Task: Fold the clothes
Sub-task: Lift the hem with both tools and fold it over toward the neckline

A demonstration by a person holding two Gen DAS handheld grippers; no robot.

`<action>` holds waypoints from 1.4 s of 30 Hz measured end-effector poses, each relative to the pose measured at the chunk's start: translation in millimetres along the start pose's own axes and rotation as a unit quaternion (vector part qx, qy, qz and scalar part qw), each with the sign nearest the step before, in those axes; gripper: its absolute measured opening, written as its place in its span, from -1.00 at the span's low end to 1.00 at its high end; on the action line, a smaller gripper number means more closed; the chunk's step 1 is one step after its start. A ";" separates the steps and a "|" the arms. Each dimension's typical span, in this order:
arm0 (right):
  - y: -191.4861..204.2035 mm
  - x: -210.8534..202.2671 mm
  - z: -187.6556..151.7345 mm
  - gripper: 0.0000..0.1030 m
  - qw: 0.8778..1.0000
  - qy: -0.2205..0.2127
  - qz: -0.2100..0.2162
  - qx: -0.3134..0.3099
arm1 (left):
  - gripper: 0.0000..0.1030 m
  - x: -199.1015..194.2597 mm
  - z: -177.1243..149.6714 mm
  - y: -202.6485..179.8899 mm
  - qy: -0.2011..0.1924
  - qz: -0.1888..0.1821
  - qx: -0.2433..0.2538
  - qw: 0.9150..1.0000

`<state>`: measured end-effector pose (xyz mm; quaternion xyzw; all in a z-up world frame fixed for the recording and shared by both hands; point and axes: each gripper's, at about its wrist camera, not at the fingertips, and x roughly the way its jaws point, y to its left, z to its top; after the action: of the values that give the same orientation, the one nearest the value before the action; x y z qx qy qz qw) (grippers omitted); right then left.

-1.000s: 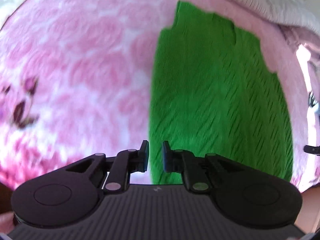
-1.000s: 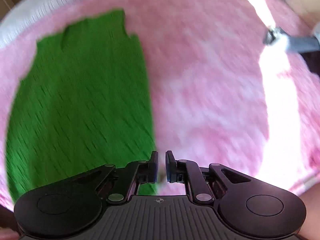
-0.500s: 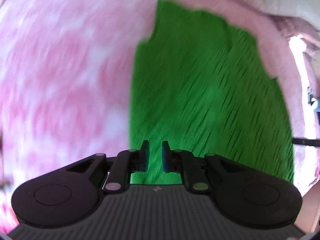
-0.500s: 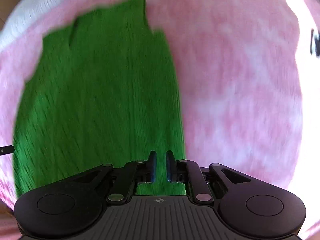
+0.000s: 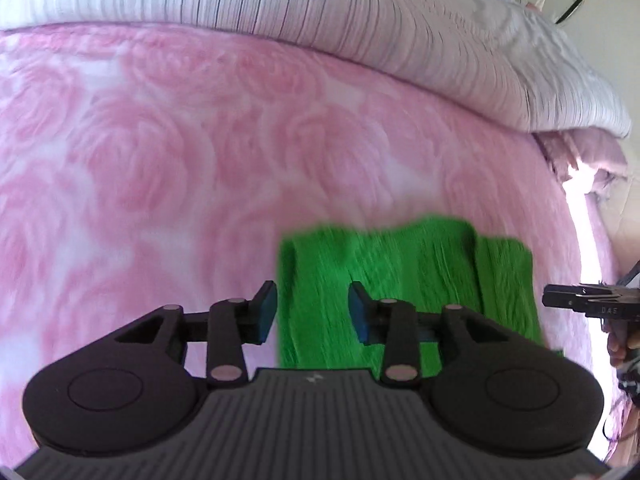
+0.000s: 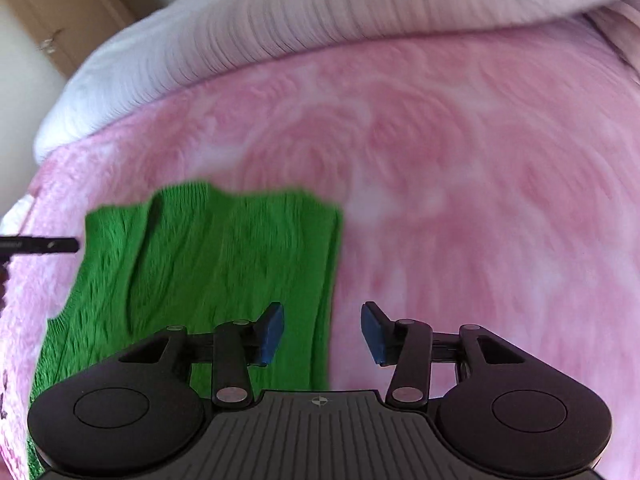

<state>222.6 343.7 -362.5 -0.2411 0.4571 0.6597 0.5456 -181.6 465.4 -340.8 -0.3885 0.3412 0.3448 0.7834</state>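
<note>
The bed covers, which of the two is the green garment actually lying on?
The green garment lies on the pink rose-patterned blanket. The white striped cover is bunched along the far edge, apart from it.

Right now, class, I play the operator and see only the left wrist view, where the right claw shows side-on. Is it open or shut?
Observer: Open. In its own view the right claw has a wide gap between its blue pads.
Operator: What is under it?
Observer: One pad is over the green garment and the other over the pink blanket. The claw straddles the garment's edge.
Operator: Anything past the bed on that side?
Observer: A brown cabinet, beyond the white bedding.
</note>
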 end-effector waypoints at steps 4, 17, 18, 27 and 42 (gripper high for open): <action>-13.0 19.6 27.5 -0.09 0.999 0.005 0.025 -0.040 | -0.18 16.3 22.2 19.0 0.000 -0.030 0.010 1.000; -24.5 45.5 40.1 -0.82 0.992 -0.008 0.110 -0.057 | -0.85 29.4 12.5 13.3 -0.026 -0.102 0.127 0.986; -20.1 40.8 37.1 -0.83 0.992 -0.018 0.104 -0.069 | -0.86 26.1 9.2 9.7 -0.032 -0.099 0.139 0.985; 32.6 -49.3 -19.4 -0.84 0.973 -0.151 0.059 -0.163 | -0.86 -48.1 -43.9 -23.5 -0.118 -0.093 0.206 0.967; 112.7 -189.7 -266.0 -0.84 0.943 -0.136 0.011 -0.302 | -0.75 -196.5 -261.5 -79.7 -0.151 -0.095 0.255 0.950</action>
<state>123.2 20.0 -293.2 -0.2975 0.1606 0.7995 0.4965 -291.1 153.9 -275.0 -0.1497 0.2574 0.2252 0.9277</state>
